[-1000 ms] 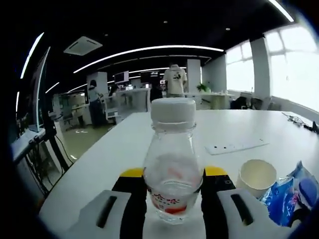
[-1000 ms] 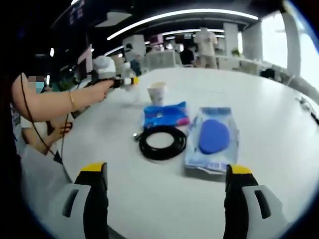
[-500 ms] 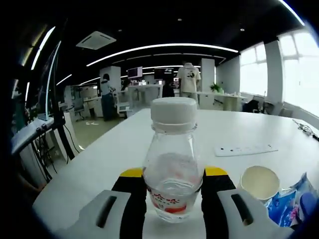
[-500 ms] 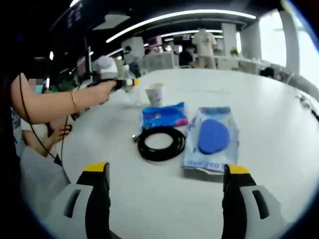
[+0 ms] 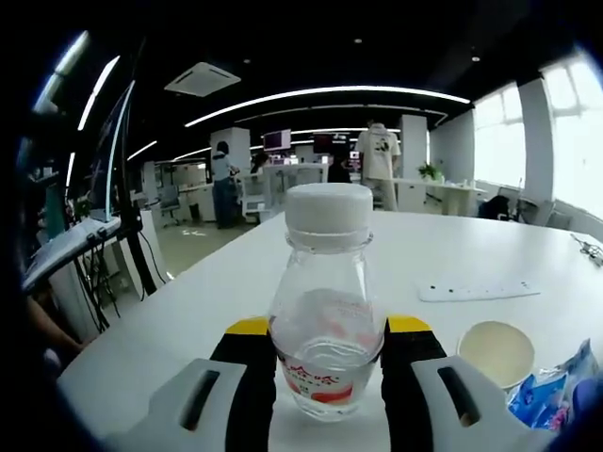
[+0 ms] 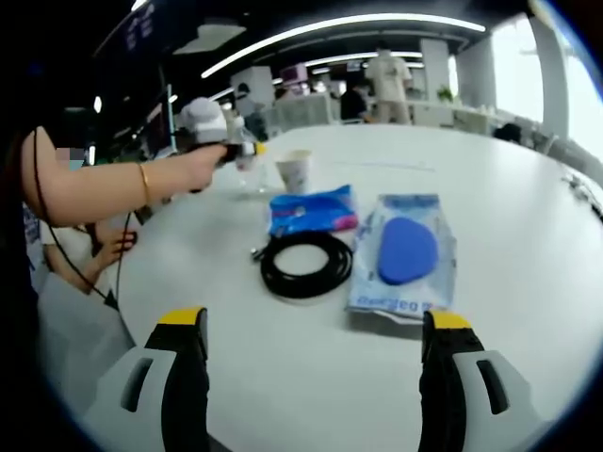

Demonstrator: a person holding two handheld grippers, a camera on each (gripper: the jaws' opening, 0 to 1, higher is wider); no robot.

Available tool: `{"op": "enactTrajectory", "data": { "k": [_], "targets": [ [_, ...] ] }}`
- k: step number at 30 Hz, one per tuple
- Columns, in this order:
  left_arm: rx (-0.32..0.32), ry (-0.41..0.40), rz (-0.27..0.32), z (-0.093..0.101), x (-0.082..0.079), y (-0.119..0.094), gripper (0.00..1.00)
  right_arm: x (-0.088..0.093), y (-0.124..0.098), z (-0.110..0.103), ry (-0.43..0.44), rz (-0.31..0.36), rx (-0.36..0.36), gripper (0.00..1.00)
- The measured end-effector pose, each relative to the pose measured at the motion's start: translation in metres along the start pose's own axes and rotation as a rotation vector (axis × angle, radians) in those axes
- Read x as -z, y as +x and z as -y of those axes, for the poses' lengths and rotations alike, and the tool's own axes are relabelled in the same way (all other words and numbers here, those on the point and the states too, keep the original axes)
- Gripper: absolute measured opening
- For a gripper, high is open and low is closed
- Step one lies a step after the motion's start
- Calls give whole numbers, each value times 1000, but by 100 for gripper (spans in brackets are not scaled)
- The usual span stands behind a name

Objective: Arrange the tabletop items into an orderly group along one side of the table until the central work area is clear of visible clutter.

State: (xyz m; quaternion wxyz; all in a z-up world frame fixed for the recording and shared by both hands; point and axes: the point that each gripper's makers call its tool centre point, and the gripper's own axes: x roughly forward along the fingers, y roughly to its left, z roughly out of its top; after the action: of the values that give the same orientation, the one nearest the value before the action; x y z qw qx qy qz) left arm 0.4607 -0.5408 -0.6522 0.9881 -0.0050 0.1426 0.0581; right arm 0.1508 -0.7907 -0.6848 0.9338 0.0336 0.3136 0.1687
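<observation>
While the left gripper (image 5: 326, 344) sits at the bottom centre of the left gripper view, its yellow-tipped jaws are pressed against both sides of a clear plastic bottle (image 5: 326, 301) with a white cap, which stands upright on the white table (image 5: 207, 301). At the lower right of that view a paper cup (image 5: 497, 351) shows its open mouth, with the edge of a blue packet (image 5: 556, 395) just beside it, and a white power strip (image 5: 479, 290) lies farther up the table at right.

From the right gripper view the whole group shows: the right gripper (image 6: 314, 325) has its jaws spread wide with nothing between them at the bottom of the frame. Above them lie a coiled black cable (image 6: 306, 266), a blue packet (image 6: 313, 211) touching the cable's upper edge, and a clear bag with a blue pad (image 6: 405, 252) at centre right. At upper left a person's hand (image 6: 203, 165) holds the left gripper (image 6: 247, 151) near the paper cup (image 6: 295, 169); the bottle (image 6: 247, 155) there is too small to make out clearly.
</observation>
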Motion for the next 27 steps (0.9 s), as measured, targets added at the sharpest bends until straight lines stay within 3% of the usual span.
{"op": "enactTrajectory", "data": {
  "k": [11, 15, 20, 27],
  "targets": [
    [-30, -4, 22, 0, -1, -2, 43, 2, 1, -1, -3, -4, -8, 92],
    [9, -25, 25, 3, 2, -2, 60, 3, 0, 0, -2, -5, -5, 92],
    [120, 40, 84, 9, -4, -6, 68, 5, 1, 0, 1, -7, -4, 92],
    [266, 118, 137, 7, -13, -10, 62, 4, 2, -2, 0, -4, -9, 92]
  ]
}}
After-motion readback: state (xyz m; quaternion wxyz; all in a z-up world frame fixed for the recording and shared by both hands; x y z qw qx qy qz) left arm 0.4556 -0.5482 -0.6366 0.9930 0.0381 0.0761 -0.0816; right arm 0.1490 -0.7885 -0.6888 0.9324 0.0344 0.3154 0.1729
